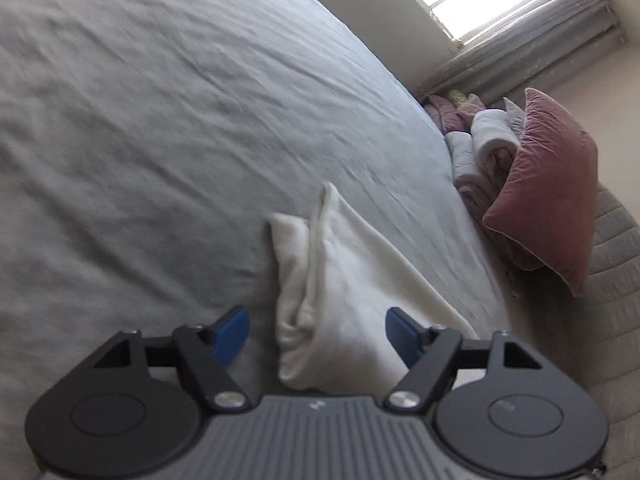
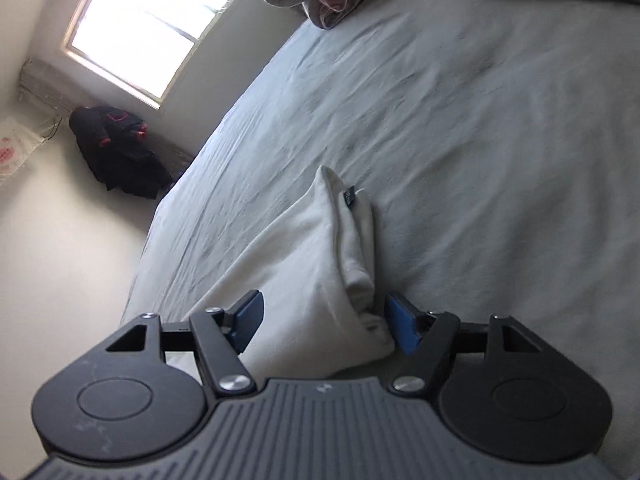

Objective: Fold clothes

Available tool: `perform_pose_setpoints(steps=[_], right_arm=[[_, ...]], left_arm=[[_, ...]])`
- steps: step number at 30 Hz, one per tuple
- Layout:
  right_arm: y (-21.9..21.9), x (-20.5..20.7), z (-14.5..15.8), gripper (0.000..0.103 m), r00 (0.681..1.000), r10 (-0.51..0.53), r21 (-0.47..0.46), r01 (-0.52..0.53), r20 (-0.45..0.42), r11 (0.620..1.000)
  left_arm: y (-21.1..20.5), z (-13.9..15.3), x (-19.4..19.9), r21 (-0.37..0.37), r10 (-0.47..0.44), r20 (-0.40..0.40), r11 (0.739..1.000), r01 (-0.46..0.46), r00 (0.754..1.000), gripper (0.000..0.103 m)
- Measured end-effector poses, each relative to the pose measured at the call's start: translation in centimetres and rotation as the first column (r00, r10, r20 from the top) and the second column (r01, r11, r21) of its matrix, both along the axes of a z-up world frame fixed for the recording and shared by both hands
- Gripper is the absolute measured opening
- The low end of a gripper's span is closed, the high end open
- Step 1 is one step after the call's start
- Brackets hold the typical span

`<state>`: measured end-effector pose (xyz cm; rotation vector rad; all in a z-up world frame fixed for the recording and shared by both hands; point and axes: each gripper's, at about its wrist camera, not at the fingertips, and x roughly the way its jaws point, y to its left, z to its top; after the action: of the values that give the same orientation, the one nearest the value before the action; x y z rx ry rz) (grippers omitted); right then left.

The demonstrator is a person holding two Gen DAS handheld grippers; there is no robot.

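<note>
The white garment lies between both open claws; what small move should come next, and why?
Probably close both claws. The left claw and right claw are open astride bunched folds of the white garment on the bed sheet, so neither holds it yet.

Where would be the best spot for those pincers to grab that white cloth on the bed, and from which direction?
Probably the bunched corners nearest each gripper. The white garment lies on the grey bed sheet with thick gathered folds rising between the open fingers of the left gripper and right gripper. Coming straight forward and low over the sheet, each would close across a raised fold rather than flat cloth.
</note>
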<state>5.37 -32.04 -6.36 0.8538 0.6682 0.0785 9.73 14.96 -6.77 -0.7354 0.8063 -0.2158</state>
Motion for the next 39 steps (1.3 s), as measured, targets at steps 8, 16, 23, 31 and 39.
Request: perform_pose_setpoints(steps=[8,16,23,31,39], right_arm=[[2.0,1.3,-0.2,0.036,0.999,-0.012,-0.100,0.016,0.041,0.995],[2.5,-0.3,3.1,0.026,0.998,-0.009,-0.112,0.017,0.070,0.994],[2.6,-4.3,4.7,0.027,0.999,0.036,-0.166,-0.039,-0.021,0.985],[3.7,-5.9,3.9,0.045,0.999,0.041,-0.437,-0.045,-0.020,0.898],[7.1,-6.4,4.7,0.052,0.975,0.182,-0.589,-0.074,0.126,0.805]], left_arm=[[-2.5,-0.8,0.6,0.043,0.041,0.066,0.998,-0.044,0.997,0.042],[-1.7,2.3,-1.0,0.025,0.059,0.051,0.998,-0.060,0.997,0.018],[-1.7,4.7,-5.2,0.119,-0.020,-0.034,0.993,0.024,0.999,0.019],[-2.9,5.0,-8.6,0.347,-0.036,0.105,0.938,-0.002,0.994,0.054],[-5.7,4.9,-11.0,0.498,-0.227,0.309,0.866,0.046,0.924,0.058]])
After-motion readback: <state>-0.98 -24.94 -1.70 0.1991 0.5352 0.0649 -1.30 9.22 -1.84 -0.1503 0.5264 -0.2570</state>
